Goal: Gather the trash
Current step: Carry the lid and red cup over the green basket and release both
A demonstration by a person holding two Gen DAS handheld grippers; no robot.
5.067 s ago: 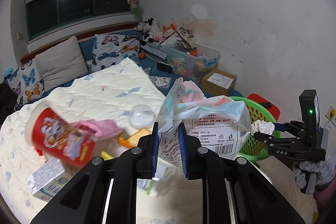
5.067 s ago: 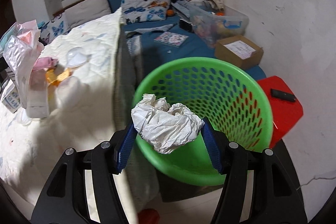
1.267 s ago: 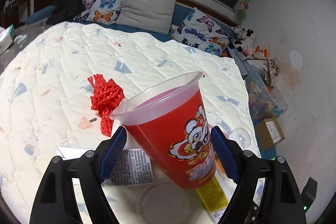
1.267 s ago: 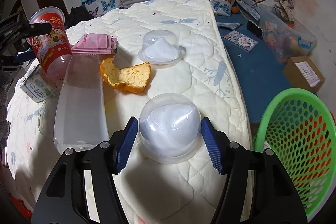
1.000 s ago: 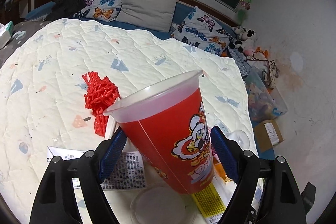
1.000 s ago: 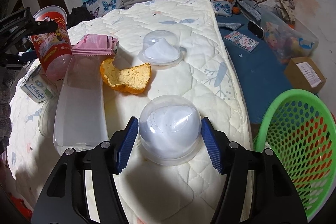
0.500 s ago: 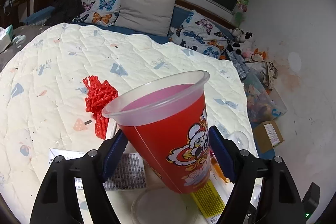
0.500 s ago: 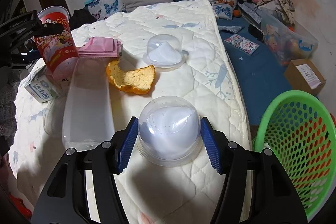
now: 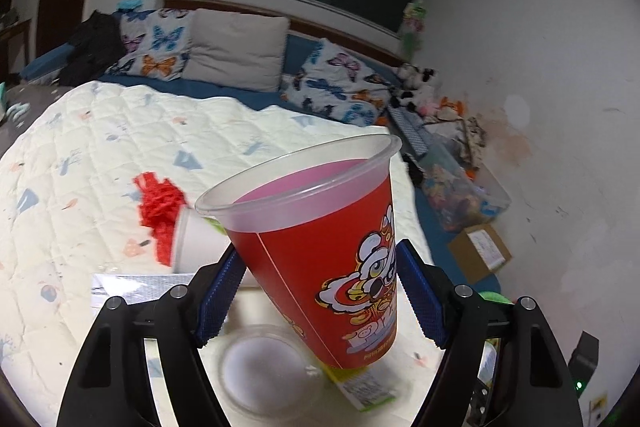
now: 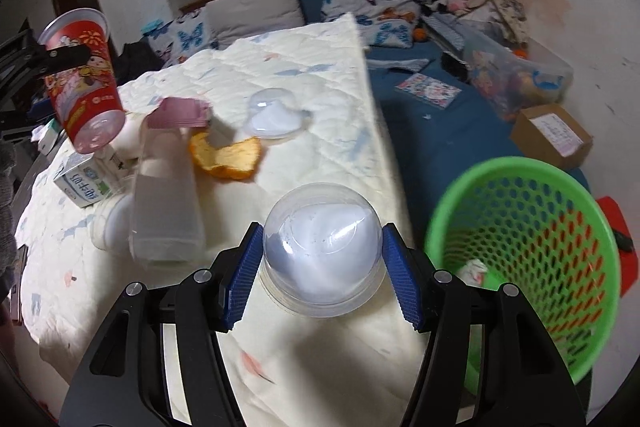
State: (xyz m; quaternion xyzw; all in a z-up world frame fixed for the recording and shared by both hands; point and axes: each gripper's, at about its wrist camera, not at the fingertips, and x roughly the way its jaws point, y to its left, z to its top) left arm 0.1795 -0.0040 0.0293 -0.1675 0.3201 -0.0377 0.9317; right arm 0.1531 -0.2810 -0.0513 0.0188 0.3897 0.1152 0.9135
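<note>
On the left side of the bed, the left claw (image 9: 320,297) gripped a red cup (image 9: 320,247), tilted, with a clear rim, a pink inside and a cartoon lion print, lifted above the white quilt (image 10: 304,83). In the middle, the right claw (image 10: 322,277) was closed on a clear dome lid (image 10: 322,247) near the quilt's edge. At the right stood the green basket (image 10: 520,247), with crumpled white paper (image 10: 474,271) inside.

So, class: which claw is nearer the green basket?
Right. The right claw, shut on a clear dome lid, is just beside the green basket; the left claw holds the red cup over the far side of the bed.
</note>
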